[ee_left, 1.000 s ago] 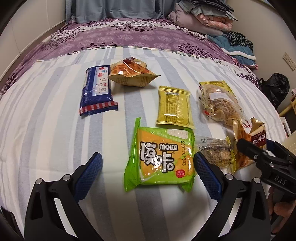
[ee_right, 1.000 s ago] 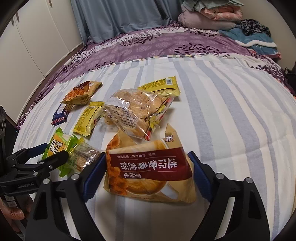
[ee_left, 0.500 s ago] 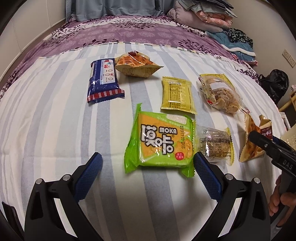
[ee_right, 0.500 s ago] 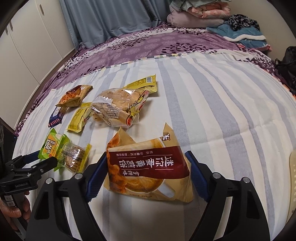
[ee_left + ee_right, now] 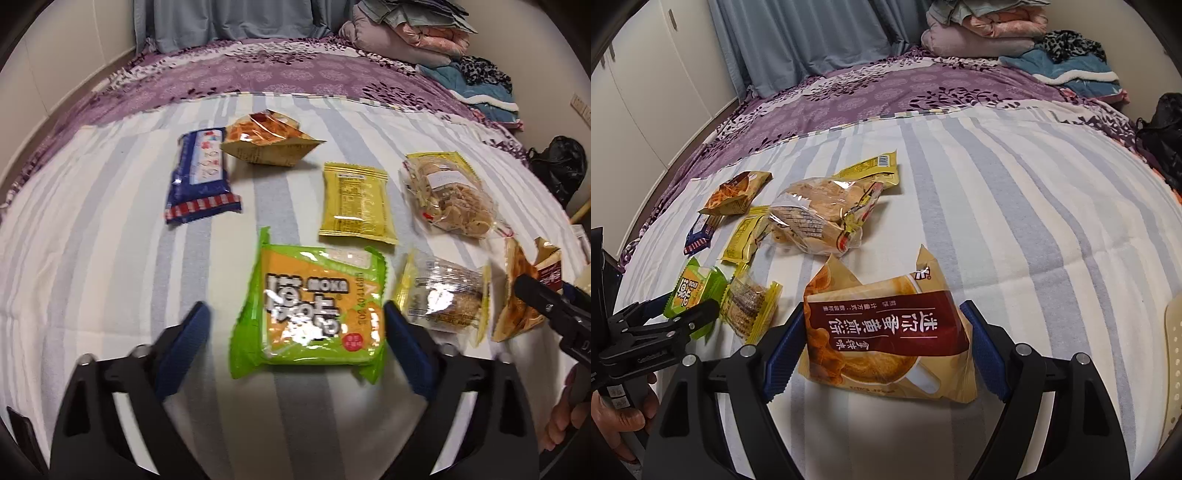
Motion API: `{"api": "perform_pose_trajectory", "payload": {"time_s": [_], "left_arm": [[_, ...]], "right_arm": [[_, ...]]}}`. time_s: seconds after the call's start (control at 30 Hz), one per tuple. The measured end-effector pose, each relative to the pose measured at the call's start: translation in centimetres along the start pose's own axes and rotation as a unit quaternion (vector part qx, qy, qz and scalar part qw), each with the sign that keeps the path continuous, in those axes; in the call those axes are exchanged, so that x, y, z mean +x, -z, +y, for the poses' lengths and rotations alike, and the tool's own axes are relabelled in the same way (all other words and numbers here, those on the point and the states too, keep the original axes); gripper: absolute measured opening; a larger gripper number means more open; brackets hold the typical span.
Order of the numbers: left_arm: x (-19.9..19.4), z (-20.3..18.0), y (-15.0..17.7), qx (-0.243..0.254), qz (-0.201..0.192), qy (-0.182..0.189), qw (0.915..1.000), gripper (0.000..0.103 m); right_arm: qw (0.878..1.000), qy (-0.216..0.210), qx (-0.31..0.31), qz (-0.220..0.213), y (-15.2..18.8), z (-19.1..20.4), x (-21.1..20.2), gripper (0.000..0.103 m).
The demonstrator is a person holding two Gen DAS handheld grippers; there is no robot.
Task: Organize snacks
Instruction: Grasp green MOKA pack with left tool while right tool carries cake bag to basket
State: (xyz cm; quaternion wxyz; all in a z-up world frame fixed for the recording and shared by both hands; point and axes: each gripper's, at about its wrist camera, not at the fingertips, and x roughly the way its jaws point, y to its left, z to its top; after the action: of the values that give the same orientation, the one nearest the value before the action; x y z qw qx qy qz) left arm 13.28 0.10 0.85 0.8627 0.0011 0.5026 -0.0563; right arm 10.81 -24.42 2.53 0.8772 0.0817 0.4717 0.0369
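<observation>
Left wrist view: the left tool hangs over a striped bed sheet with the green snack packet lying flat between its blue pads. Its jaws have just been closing; the right pad lies at the packet's right edge, the left pad stands clear of the wrapper, so the tool remains open and grips nothing. Beyond the green packet lies a yellow sachet. To the far left are a blue biscuit bar and, just beside it, an orange chip pouch. A clear bag of cookies sits at the far right, and a small clear-wrapped cake lies just right of the green packet.

Right wrist view: the right tool stands over the brown-and-gold egg-roll bag, which rests on the sheet between the pads. Both pads lie at the bag's sides; whether they press on it cannot be told. The left tool enters at the left edge, held by a hand, its tips over the green packet. A purple patterned bedspread covers the far part of the bed, with folded blankets stacked at the far end.
</observation>
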Motion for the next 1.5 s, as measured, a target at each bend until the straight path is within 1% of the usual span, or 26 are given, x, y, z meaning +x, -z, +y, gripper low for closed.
{"api": "perform_pose_trajectory", "payload": {"time_s": [0.03, 0.07, 0.1, 0.2, 0.33, 0.63, 0.87, 1.23, 1.5], "left_arm": [[-0.1, -0.1, 0.0, 0.007, -0.003, -0.007, 0.9999, 0.071], [-0.3, -0.1, 0.0, 0.010, -0.005, -0.012, 0.9999, 0.067], [-0.4, 0.0, 0.0, 0.009, -0.006, -0.008, 0.9999, 0.066], [-1.0, 0.3, 0.1, 0.000, -0.009, -0.005, 0.9999, 0.065], [-2.4, 0.1, 0.1, 0.002, -0.022, -0.001, 0.9998, 0.065], [-6.2, -1.9, -0.3, 0.018, -0.057, 0.018, 0.9980, 0.065], [-8.4, -3.6, -0.1, 0.033, -0.072, 0.034, 0.9963, 0.065], [-11.9, -7.3, 0.6, 0.062, -0.095, 0.050, 0.9923, 0.065], [-14.6, -10.9, 0.9, 0.096, -0.116, 0.063, 0.9865, 0.065]], "right_arm": [[1.000, -0.002, -0.001, -0.001, 0.0, 0.1, -0.1, 0.080], [1.000, -0.004, -0.002, -0.003, 0.0, 0.2, -0.1, 0.080], [1.000, -0.005, -0.004, -0.004, 0.0, 0.3, -0.2, 0.080], [1.000, -0.010, -0.006, -0.011, 0.0, 0.4, -0.8, 0.080], [1.000, -0.013, -0.004, -0.020, -0.1, 0.3, -1.7, 0.079], [0.999, -0.020, 0.000, -0.043, 0.3, 0.2, -4.6, 0.079], [0.997, -0.020, 0.007, -0.069, 0.7, -0.6, -7.6, 0.079], [0.993, -0.006, 0.028, -0.112, 1.4, -3.0, -12.7, 0.079], [0.987, 0.010, 0.053, -0.151, 2.1, -5.9, -16.7, 0.079]]}}
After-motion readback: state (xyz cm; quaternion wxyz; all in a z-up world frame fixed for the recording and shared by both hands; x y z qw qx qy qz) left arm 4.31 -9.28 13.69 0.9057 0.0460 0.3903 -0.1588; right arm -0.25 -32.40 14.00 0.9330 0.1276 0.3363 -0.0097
